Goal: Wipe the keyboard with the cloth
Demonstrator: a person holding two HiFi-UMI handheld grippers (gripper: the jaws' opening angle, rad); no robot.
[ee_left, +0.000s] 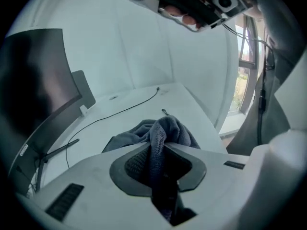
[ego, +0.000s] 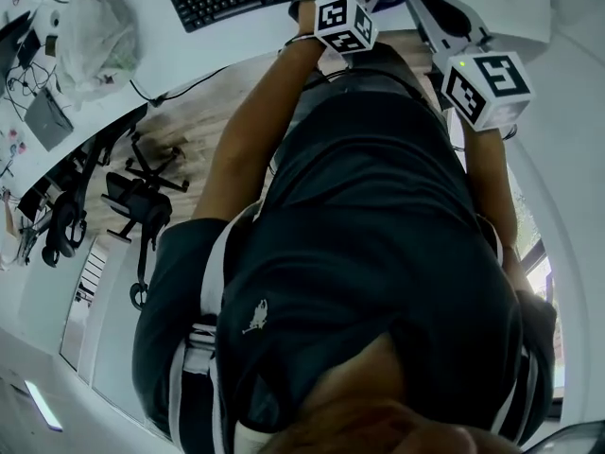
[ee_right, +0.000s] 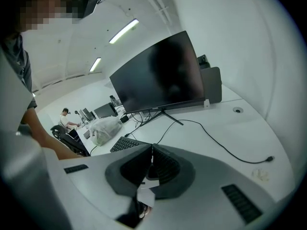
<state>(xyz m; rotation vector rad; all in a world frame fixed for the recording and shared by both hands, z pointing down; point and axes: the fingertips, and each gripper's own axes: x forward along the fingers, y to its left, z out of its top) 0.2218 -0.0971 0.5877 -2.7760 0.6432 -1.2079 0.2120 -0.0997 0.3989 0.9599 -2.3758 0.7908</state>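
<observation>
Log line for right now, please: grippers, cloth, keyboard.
left gripper: shut on cloth | right gripper: shut, empty | cloth: bunched over bare desk, not on keyboard | keyboard: on desk

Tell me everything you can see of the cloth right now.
The cloth is dark grey-blue with a nubby, towel-like weave. It is soft and bunched into thick folds. The left hand-held gripper is shut on it: one fold runs down between the jaws, and the rest bulges out beyond them in a rumpled heap. It sits over the white desk, but whether it rests on the desk cannot be told.
</observation>
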